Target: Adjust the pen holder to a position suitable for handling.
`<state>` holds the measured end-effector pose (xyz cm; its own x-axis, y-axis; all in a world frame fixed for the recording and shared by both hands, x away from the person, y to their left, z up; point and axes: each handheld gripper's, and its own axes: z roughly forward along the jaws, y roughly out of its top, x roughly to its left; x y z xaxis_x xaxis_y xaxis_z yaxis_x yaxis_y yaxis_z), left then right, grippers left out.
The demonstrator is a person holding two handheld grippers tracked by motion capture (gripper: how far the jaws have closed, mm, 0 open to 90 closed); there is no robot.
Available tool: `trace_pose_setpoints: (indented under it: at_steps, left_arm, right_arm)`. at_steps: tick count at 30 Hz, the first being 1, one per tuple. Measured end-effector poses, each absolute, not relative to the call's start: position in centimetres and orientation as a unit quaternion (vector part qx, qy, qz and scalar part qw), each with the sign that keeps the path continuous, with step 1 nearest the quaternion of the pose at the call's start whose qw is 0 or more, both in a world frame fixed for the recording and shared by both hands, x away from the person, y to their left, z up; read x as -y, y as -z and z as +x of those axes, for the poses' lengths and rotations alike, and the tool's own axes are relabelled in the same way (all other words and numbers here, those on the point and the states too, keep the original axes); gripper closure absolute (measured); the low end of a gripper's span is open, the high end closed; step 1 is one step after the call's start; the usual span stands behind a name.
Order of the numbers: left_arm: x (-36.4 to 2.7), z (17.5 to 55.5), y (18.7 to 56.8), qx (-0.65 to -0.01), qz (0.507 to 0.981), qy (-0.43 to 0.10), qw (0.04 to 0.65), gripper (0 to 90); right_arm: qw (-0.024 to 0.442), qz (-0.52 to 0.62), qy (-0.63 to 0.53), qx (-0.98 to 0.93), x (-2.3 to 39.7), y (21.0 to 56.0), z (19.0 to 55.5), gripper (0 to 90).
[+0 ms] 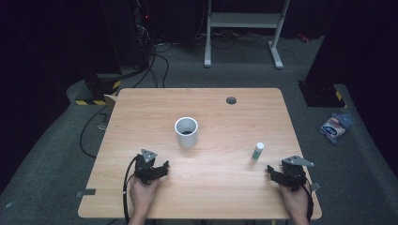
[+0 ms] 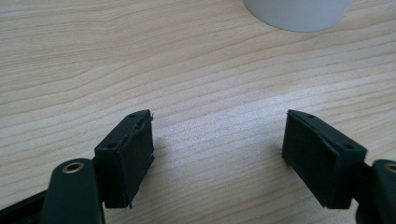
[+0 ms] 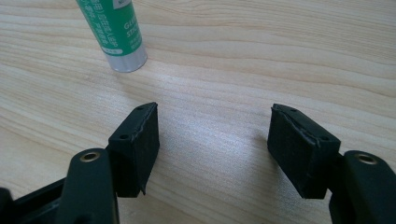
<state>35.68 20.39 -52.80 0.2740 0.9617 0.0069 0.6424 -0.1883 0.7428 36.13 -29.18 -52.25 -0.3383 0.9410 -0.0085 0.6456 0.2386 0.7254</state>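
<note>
Looks like a lab or recording studio: dark curtained walls, grey carpet floor (image 1: 56, 140), a lone wooden table (image 1: 220, 187). Beyond the table from the grippers, loose cables (image 1: 155, 61), hazard-striped tape (image 1: 89, 101) and a white metal stand (image 1: 244, 21).

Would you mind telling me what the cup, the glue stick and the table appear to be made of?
Cup: probably plastic, plain matte white walls. Glue stick: likely plastic tube, with a glossy green printed label. Table: pale wood-grain top, possibly laminate, slight sheen.
</note>
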Motion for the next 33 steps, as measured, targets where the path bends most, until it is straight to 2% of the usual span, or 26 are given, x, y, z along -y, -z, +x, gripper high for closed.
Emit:
trace_pose_setpoints:
  at_steps: [14,24,33]
  left_arm:
    - [-20.3,35.8,52.8,-0.548,0.731,-0.245,0.325,24.7]
    - [-20.0,35.9,52.8,-0.548,0.732,-0.243,0.323,20.6]
    - [-19.2,35.8,52.5,-0.532,0.736,-0.248,0.337,25.6]
  right_arm:
    - [0.230,0.525,-0.321,-0.754,29.2,52.3,36.2,33.1]
    - [0.229,0.525,-0.321,-0.754,29.2,52.3,36.1,32.3]
    - [0.230,0.524,-0.321,-0.755,29.2,52.3,36.1,32.1]
